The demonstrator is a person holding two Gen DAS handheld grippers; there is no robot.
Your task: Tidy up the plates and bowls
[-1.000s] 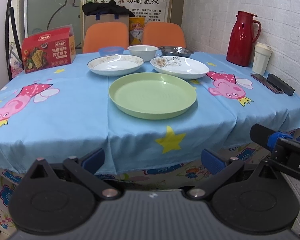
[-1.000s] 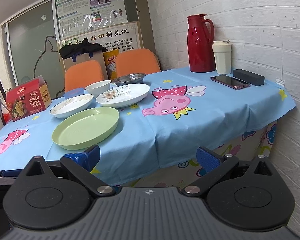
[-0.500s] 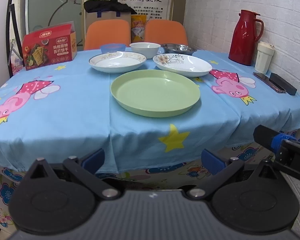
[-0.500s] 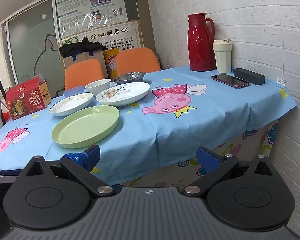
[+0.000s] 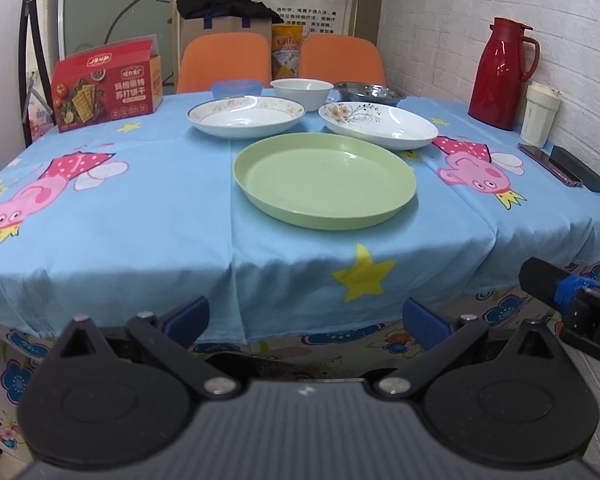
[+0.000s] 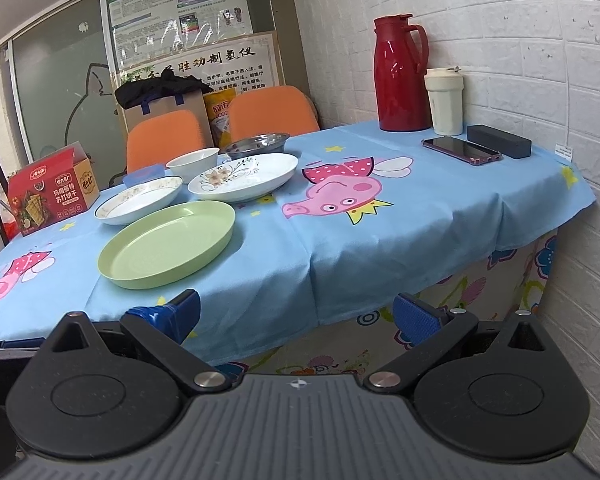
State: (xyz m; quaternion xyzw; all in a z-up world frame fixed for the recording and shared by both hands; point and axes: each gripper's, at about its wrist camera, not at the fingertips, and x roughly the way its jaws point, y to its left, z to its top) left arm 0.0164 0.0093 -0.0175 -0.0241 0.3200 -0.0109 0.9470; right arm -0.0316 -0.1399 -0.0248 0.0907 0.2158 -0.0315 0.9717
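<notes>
A green plate (image 5: pixel 324 180) (image 6: pixel 168 244) lies near the table's front edge. Behind it lie a gold-rimmed white plate (image 5: pixel 246 116) (image 6: pixel 140 200) and a flower-patterned white plate (image 5: pixel 378 125) (image 6: pixel 244 176). Further back stand a blue bowl (image 5: pixel 236 89), a white bowl (image 5: pixel 302 91) (image 6: pixel 192 163) and a steel bowl (image 5: pixel 370 92) (image 6: pixel 258 143). My left gripper (image 5: pixel 306 318) is open and empty, below the table's front edge. My right gripper (image 6: pixel 296 312) is open and empty, off the table's front right. Part of it shows in the left wrist view (image 5: pixel 572 300).
A red snack box (image 5: pixel 106 86) stands at the back left. A red thermos (image 5: pixel 500 74), a white cup (image 5: pixel 540 114), a phone (image 5: pixel 548 160) and a black case (image 5: pixel 578 168) sit along the right by the brick wall. Two orange chairs (image 5: pixel 224 60) stand behind the table.
Both grippers have risen slightly and edged toward the table, so the dishes sit a little lower in view. Nothing on the table has moved. Both stay open.
</notes>
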